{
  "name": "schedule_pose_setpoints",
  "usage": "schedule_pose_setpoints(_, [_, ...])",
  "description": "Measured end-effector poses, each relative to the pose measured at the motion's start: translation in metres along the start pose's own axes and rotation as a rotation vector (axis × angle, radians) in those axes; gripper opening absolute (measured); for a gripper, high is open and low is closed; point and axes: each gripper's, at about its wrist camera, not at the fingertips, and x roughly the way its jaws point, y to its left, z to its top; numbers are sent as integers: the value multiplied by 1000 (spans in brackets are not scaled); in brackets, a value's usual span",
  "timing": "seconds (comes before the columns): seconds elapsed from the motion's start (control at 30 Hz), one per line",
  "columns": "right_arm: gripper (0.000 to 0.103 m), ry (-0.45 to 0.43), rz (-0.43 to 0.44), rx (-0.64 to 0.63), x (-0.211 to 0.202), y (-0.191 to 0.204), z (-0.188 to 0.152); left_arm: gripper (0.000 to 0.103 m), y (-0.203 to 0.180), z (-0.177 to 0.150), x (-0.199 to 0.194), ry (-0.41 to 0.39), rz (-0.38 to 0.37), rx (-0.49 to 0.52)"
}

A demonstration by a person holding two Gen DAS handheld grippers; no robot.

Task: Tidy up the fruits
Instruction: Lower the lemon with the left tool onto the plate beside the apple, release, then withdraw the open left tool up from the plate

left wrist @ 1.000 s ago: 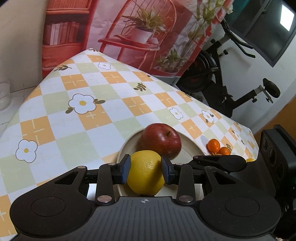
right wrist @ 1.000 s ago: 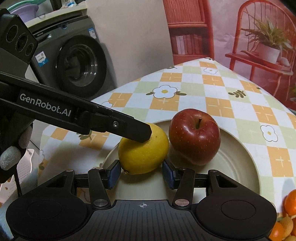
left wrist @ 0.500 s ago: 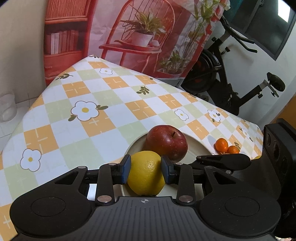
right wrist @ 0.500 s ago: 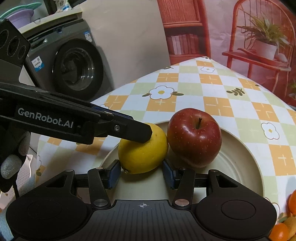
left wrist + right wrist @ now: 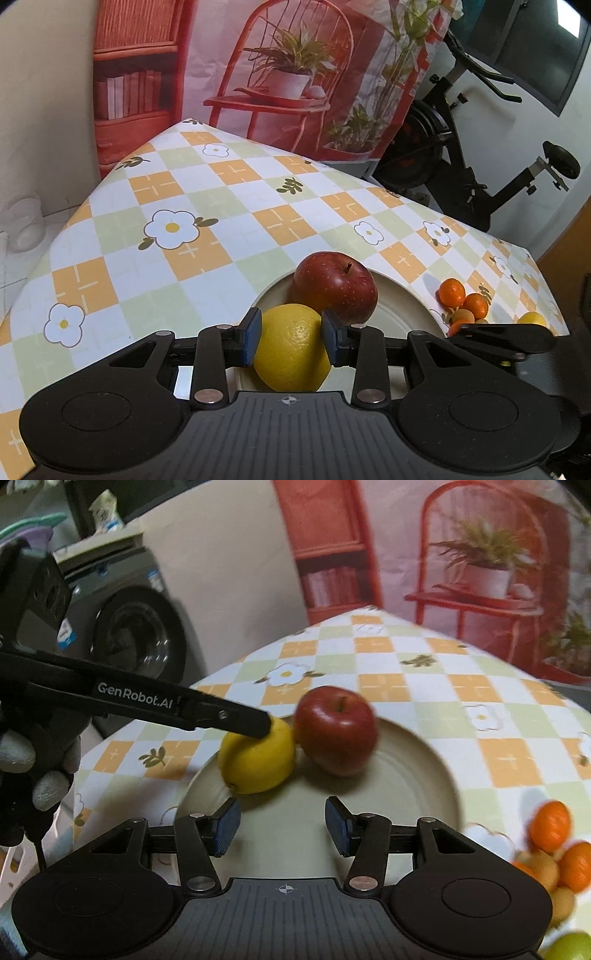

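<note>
L tool [image 5: 291, 341] clamped on lemon [image 5: 291, 347] beside apple [image 5: 334, 286] on plate [image 5: 402, 299]; R tool [image 5: 282, 825] open, empty.

lemon [image 5: 291, 350]: yellow peel, finely pitted, dull sheen
apple [image 5: 334, 286]: beside the lemon; smooth red skin with pale specks, glossy highlight on top
plate [image 5: 402, 771]: under the lemon; cream, smooth, looks like matt-glazed ceramic, though the right wrist view is blurred
desk cloth [image 5: 229, 229]: around the plate; checked, flower-printed sheet, smooth with a faint shine, likely vinyl
left gripper [image 5: 291, 341] fingers [image 5: 252, 341]: on the lemon; matt black plastic with ribbed blue rubbery pads, silvery metal pivot pins
right gripper [image 5: 282, 825]: near the lemon; same matt black plastic, ridged housing
mandarins [image 5: 461, 297]: right of the plate; orange, lightly glossy peel
</note>
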Motion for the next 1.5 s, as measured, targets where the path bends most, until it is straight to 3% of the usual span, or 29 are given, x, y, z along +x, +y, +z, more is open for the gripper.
schedule_pose_setpoints(0.33, [48, -134, -117, 48, -55, -25, -27, 37, -6, -1, -8, -8, 55, -13])
schedule_pose_setpoints(0.77, [48, -222, -207, 68, -105, -42, -59, 37, -49, -3, -39, -123, 76, 51])
schedule_pose_setpoints(1.13, [48, -232, -268, 136, -131, -52, -91, 37, -109, -28, -47, -192, 25, 167])
schedule_pose_setpoints(1.5, [48, -207, -279, 170, -133, -57, -101, 37, -121, -41, -45, -169, -4, 204])
